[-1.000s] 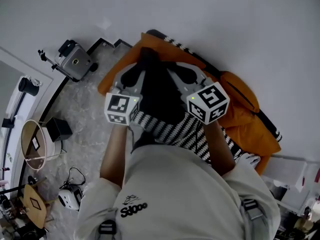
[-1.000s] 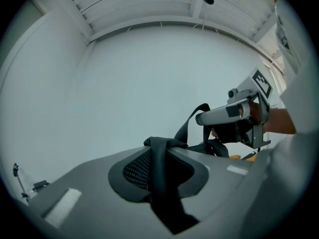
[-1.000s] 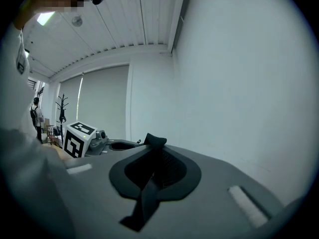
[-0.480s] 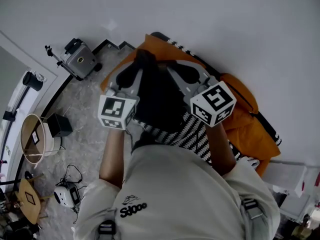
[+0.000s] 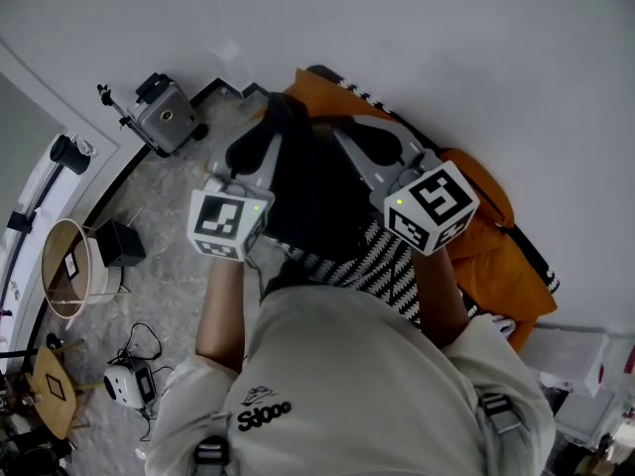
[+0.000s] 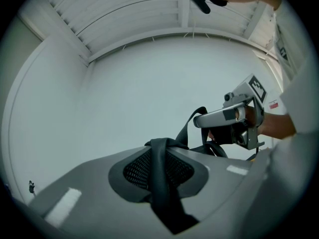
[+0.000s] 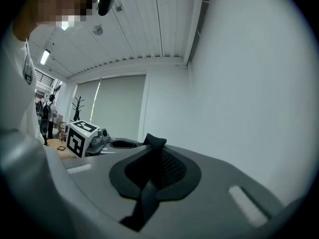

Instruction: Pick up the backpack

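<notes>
The black backpack [image 5: 316,191] hangs between my two grippers, in front of the person's chest and off the orange bedding. My left gripper [image 5: 260,135] is shut on one black shoulder strap [image 6: 160,156], which lies over its mesh pad. My right gripper [image 5: 349,139] is shut on the other strap [image 7: 152,148]. In the left gripper view the right gripper [image 6: 234,116] shows at the right with a strap looped up to it. In the right gripper view the left gripper's marker cube [image 7: 82,136] shows at the left. Both grippers point level at the white wall.
Orange bedding [image 5: 486,236] with a black-and-white patterned edge [image 5: 387,266] lies along the white wall. On the marble floor at the left stand a grey device [image 5: 164,117], a round basket [image 5: 64,271], a black box [image 5: 121,241] and a small white machine [image 5: 127,385].
Both grippers have risen with the backpack held between them, and it now hangs higher above the orange bedding. Both grips on the straps stay the same.
</notes>
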Tool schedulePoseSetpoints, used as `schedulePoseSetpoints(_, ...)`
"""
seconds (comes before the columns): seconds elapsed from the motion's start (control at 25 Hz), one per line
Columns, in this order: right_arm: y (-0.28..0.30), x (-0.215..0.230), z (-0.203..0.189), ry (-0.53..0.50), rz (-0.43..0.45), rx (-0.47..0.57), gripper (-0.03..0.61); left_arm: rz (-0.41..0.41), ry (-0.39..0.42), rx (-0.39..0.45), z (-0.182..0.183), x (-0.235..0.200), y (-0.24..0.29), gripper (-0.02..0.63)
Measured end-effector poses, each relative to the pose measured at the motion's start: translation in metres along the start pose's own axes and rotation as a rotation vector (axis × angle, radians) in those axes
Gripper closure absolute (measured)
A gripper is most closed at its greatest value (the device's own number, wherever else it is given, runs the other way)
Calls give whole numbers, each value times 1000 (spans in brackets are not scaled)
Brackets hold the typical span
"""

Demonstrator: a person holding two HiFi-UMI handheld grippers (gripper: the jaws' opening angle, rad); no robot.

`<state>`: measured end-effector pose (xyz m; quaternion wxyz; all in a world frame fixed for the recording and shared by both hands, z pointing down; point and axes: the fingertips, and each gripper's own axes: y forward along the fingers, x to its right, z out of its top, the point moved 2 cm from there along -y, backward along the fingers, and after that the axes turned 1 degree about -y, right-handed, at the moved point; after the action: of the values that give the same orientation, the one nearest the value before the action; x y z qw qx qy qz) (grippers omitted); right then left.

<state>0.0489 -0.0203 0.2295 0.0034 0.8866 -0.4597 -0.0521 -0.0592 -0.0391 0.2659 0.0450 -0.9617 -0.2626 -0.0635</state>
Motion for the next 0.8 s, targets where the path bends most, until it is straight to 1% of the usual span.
schedulePoseSetpoints(0.8,7,-7,-13,16,-6,-28,575,-22,-12,-24,-11,-2,-7,541)
